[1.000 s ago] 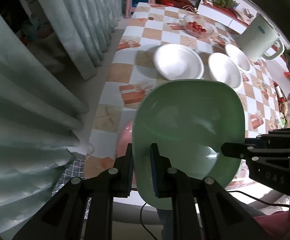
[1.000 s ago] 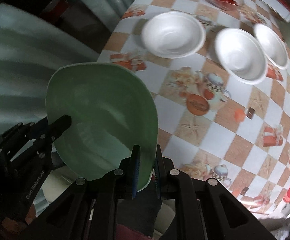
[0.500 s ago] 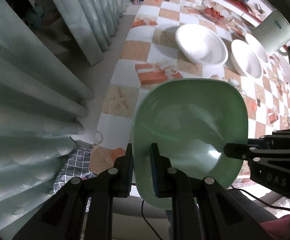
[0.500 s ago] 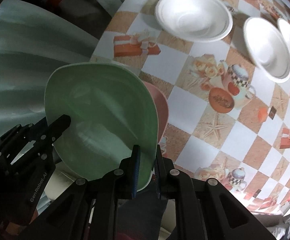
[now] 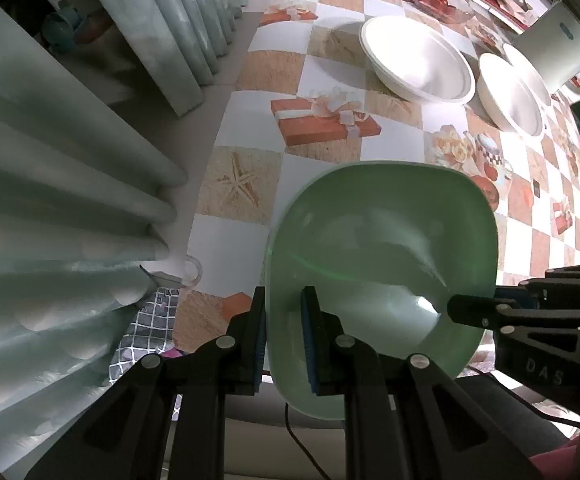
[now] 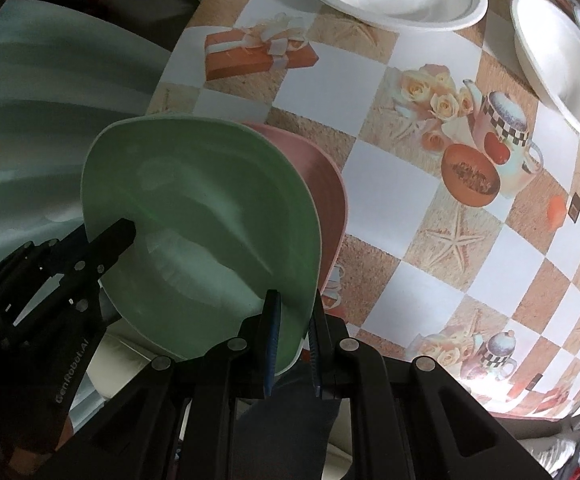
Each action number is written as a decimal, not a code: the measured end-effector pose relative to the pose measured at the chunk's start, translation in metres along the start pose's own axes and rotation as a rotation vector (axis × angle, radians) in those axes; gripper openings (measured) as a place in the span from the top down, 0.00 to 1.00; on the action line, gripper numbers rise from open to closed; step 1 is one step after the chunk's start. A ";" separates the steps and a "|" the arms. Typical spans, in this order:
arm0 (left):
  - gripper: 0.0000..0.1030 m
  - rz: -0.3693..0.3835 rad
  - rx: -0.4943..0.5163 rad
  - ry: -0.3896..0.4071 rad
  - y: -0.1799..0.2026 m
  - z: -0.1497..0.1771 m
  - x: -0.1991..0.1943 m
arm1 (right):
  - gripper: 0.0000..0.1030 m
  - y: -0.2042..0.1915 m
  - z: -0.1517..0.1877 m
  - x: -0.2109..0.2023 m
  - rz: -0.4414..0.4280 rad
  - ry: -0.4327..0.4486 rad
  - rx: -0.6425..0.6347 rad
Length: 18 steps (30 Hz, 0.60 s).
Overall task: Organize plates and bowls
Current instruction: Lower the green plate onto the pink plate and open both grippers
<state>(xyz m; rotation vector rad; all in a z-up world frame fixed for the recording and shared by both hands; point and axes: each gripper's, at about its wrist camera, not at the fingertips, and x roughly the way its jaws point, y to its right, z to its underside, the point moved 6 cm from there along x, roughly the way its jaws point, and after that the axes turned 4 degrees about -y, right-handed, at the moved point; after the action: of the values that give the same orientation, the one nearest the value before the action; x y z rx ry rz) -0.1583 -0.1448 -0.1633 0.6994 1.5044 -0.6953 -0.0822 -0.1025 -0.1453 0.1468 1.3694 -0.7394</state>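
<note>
A pale green squarish plate [image 5: 386, 256] [image 6: 205, 216] hangs just above the table's near edge, gripped on two sides. My left gripper [image 5: 283, 328] is shut on its near-left rim. My right gripper [image 6: 294, 320] is shut on the opposite rim and shows as a black finger at the right in the left wrist view. A pink plate [image 6: 326, 196] lies on the table directly under the green one, mostly covered. Three white bowls [image 5: 418, 60] [image 5: 510, 96] [image 5: 528, 68] stand in a row farther back.
The table [image 5: 322, 80] wears a checked orange-and-white cloth with printed gifts and teapots. A white kettle [image 5: 558, 48] and a glass dish of red fruit [image 5: 438, 0] stand at the far end. Pale curtains [image 5: 69, 184] hang left of the table edge.
Both grippers have sunk toward the table with the green plate between them. The pink plate beneath has come into the right wrist view.
</note>
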 end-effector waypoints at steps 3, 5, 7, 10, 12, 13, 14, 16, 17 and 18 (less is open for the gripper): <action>0.83 -0.007 0.010 -0.001 0.001 0.000 0.002 | 0.85 -0.001 -0.001 0.005 -0.001 -0.005 0.004; 0.83 -0.009 0.020 0.002 0.002 -0.001 0.003 | 0.85 -0.001 -0.002 0.007 -0.005 -0.009 0.005; 0.83 -0.012 0.030 0.001 0.003 -0.001 0.004 | 0.85 -0.001 -0.002 0.009 -0.003 -0.009 0.006; 0.74 -0.013 0.036 0.004 0.004 -0.003 0.005 | 0.85 0.001 -0.003 0.011 -0.019 -0.007 0.014; 0.61 -0.008 0.046 0.008 0.007 -0.003 0.004 | 0.85 0.003 -0.004 0.010 -0.031 -0.004 0.018; 0.53 -0.029 0.060 0.019 0.010 -0.003 0.002 | 0.84 0.003 -0.004 0.009 -0.029 -0.001 0.018; 0.46 -0.053 0.077 0.034 0.012 -0.004 0.000 | 0.84 0.004 -0.004 0.007 -0.023 0.001 0.017; 0.34 -0.075 0.097 0.051 0.016 -0.005 -0.004 | 0.68 0.007 -0.004 0.004 -0.017 0.009 0.019; 0.33 -0.086 0.102 0.053 0.018 -0.005 -0.005 | 0.63 0.009 -0.004 0.002 -0.016 0.016 0.023; 0.31 -0.104 0.102 0.051 0.017 -0.006 -0.005 | 0.56 0.012 -0.004 0.000 -0.002 0.020 0.029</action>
<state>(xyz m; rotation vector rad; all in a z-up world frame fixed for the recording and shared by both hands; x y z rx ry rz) -0.1487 -0.1290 -0.1582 0.7246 1.5690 -0.8431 -0.0789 -0.0908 -0.1500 0.1763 1.3786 -0.7619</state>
